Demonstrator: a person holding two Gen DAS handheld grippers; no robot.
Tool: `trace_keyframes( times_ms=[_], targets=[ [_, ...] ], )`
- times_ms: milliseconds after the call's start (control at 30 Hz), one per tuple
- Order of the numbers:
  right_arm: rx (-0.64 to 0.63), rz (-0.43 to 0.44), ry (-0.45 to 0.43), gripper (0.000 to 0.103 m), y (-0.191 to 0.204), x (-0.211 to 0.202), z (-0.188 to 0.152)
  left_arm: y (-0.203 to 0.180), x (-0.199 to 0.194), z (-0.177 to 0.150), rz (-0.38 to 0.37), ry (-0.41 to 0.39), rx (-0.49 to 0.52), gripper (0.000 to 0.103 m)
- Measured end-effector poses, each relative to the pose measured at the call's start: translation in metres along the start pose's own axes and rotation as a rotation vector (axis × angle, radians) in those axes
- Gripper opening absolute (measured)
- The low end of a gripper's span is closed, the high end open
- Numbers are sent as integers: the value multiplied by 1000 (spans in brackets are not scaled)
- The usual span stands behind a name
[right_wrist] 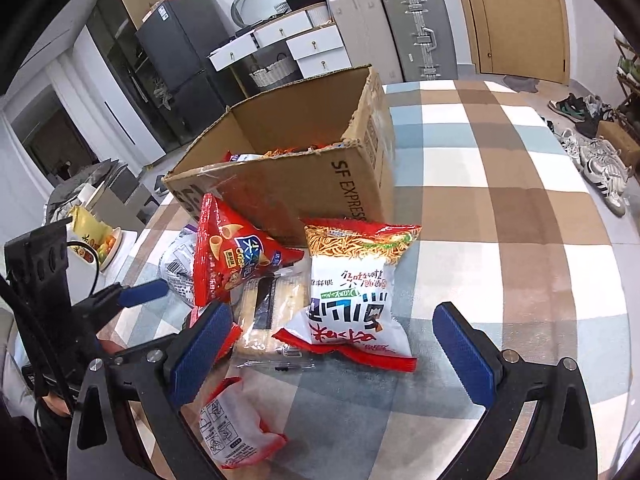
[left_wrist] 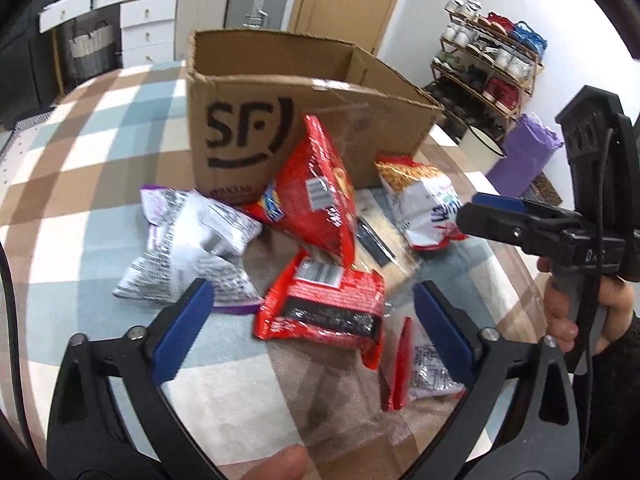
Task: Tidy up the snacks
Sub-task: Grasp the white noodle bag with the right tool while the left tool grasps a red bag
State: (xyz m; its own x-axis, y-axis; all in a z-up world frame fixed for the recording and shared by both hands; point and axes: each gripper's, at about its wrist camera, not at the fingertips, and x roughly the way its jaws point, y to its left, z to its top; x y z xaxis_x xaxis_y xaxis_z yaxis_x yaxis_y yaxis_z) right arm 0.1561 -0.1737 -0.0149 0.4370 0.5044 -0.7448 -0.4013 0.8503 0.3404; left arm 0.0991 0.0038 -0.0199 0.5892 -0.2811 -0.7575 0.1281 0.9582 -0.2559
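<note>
**Both grippers spread above loose snack packs in front of the carton**

The cardboard box (left_wrist: 280,108) stands open-topped on the checked tabletop (left_wrist: 80,200). In the right wrist view its interior already contains several snack packs (right_wrist: 288,151), visible just above the near wall.

Loose items lie in front of the box:
- A red cone-snack bag (left_wrist: 320,196) stands tilted, leaning against the box wall.
- A silver-and-purple bag (left_wrist: 192,248) lies to its left in the left wrist view.
- A red flat pack (left_wrist: 324,304) lies nearest the left gripper.
- A clear-wrapped cracker pack (right_wrist: 264,312) lies partly under the red bags.
- A white-and-red noodle-snack bag (right_wrist: 356,292) lies beside the cracker pack, its far edge near the box.
- A small red-and-white sachet (right_wrist: 236,432) lies closest to the camera in the right wrist view.

Left gripper (left_wrist: 312,320): fingers wide apart, holding nothing, positioned above the red flat pack.

Right gripper (right_wrist: 336,352): fingers wide apart, holding nothing, positioned over the near edge of the noodle-snack bag. In the left wrist view its tips reach in from the right beside that bag.
</note>
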Motion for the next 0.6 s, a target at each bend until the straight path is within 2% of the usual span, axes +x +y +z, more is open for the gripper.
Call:
trace_keyframes(
  times_ms=[233,367,600],
  targets=[
    [-14,10,6,103,-1,6,-2,-5,9,-8,-39,30,21,78],
    [-21,25,9,102,0,9,-2,-6,12,-10,-79,42,24,78],
    [-12,33,14,102,-5,18,-2,-6,24,-10,-75,62,27,78]
  ],
)
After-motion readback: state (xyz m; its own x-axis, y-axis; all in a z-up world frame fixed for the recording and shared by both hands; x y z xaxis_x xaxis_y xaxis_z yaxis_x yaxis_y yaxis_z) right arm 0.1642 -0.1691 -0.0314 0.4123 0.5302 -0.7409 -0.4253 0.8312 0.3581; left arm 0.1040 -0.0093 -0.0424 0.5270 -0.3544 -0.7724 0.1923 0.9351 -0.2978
